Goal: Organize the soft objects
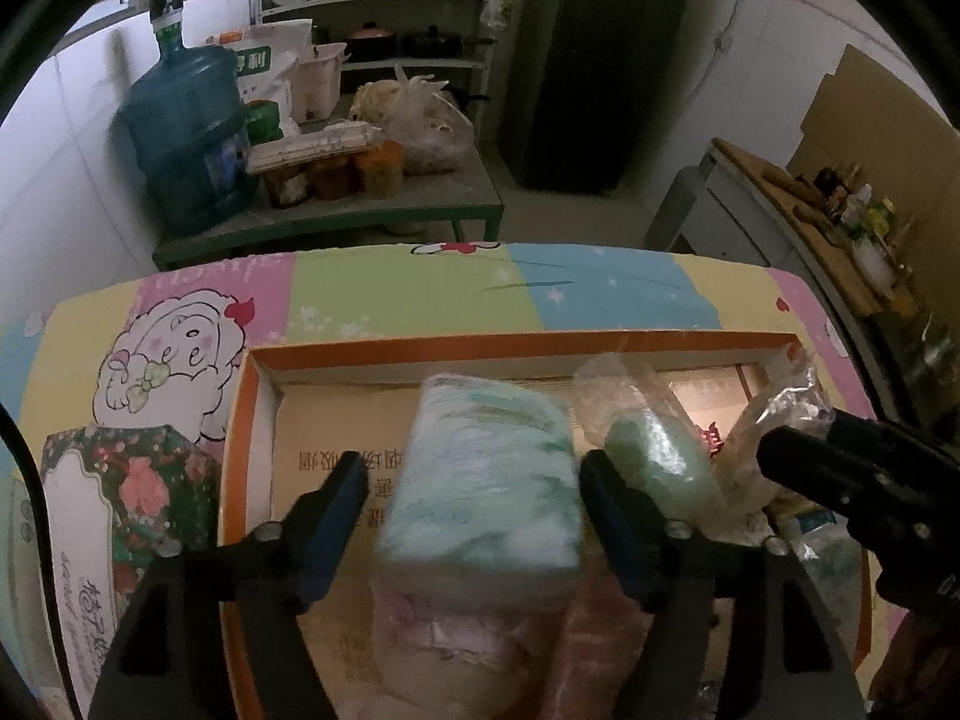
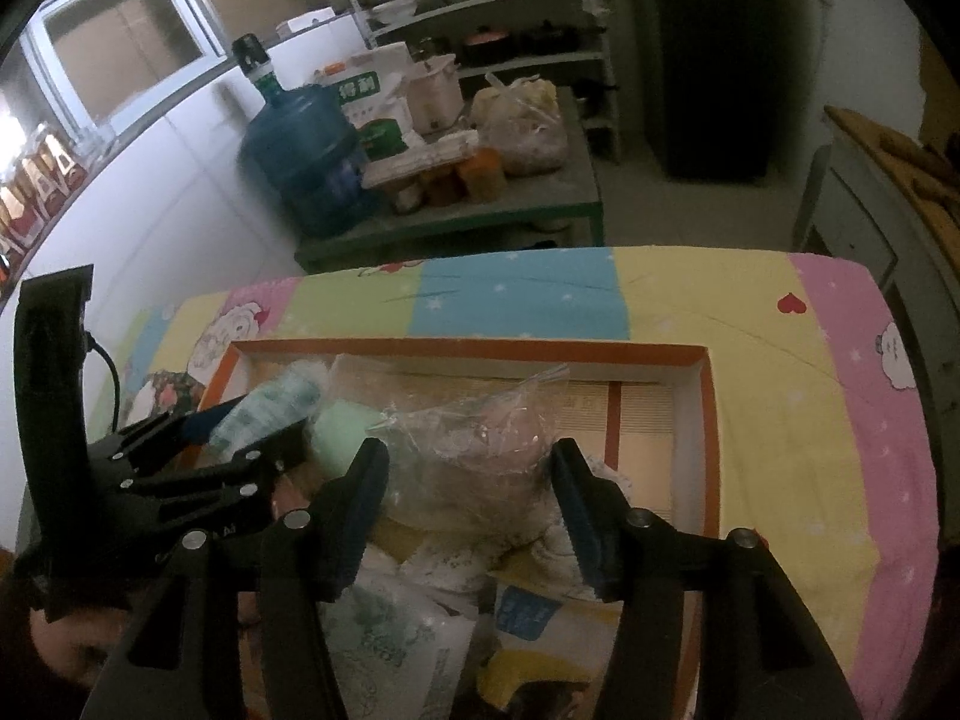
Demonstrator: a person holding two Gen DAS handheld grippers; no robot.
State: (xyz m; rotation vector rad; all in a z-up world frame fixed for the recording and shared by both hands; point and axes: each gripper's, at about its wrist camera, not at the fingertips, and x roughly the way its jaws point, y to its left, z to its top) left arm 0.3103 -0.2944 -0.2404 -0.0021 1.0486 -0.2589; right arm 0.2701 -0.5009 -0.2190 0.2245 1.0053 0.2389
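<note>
Through the left wrist camera we see our left tongs standing wide, released, with a pale blue-green soft pack between the two fingers. A gap shows on the left side of the pack, and the right finger sits just beside its edge, so nothing presses on it. The pack is blurred and lies over pinkish soft packs inside the orange-rimmed box, which rests on the counter's cartoon-printed cloth. To the right of these tongs lies a green roll in clear wrap, and beyond it the black tip of our right tongs reaches into crinkled plastic. Left of the tongs, outside the box, stands a floral tissue box. Far ahead a blue water jug sits on a low green bench.

Through the right wrist camera we see our right tongs with their fingers on either side of a clear plastic bag of brownish soft stuff. The bag fills the space between them, yet we cannot tell whether the pads press on it. Below the tongs lie more wrapped packs, white with green print. To the left our left tongs hang over the blue-green pack, beside the green roll. The box's far right part ahead of the tongs shows its bare cardboard floor.
</note>
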